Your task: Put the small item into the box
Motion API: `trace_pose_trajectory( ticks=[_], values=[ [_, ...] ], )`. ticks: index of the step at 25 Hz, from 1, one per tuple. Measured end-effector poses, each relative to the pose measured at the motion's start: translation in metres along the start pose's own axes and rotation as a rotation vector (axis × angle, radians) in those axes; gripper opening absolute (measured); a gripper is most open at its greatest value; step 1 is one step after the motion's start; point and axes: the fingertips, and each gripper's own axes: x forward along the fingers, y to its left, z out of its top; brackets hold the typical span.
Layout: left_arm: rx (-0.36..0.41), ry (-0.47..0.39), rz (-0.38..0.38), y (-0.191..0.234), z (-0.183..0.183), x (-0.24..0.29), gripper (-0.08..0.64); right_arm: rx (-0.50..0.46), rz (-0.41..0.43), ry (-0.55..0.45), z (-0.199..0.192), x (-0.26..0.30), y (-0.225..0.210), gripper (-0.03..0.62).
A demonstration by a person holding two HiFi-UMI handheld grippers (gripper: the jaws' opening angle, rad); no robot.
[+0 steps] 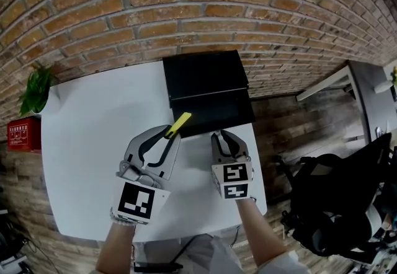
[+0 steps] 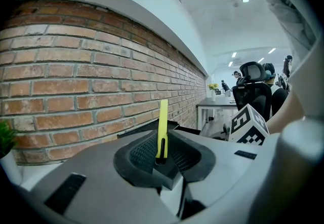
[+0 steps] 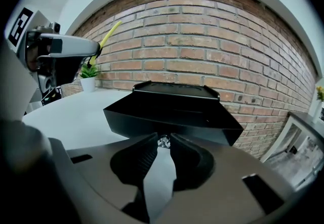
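The black box [image 1: 208, 90] stands open at the back of the white table [image 1: 87, 142], its lid raised behind it. A thin yellow strip [image 1: 180, 123] sticks up and toward the box's front left corner, with my left gripper [image 1: 164, 136] shut on its lower end; the left gripper view shows the strip [image 2: 162, 129] upright between the jaws. Just before the box's front wall [image 3: 167, 116], my right gripper [image 1: 221, 136] is shut on a small silvery item [image 3: 163, 141] pinched at its tips. The right gripper view also shows the left gripper [image 3: 61, 56] at upper left.
A potted plant [image 1: 36, 90] and a red box [image 1: 23, 133] sit off the table's left end. A brick wall [image 1: 186, 6] runs behind the table. A black office chair [image 1: 338, 204] and another desk [image 1: 366, 93] stand to the right.
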Motion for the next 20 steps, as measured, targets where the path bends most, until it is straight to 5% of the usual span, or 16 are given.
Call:
trace_pose_trajectory(
  ticks=[20],
  values=[
    [0.055,-0.094,-0.027,-0.014,0.081,-0.042,0.071,0.014,-0.175,-0.225,0.090,-0.134,-0.038,0.063]
  ],
)
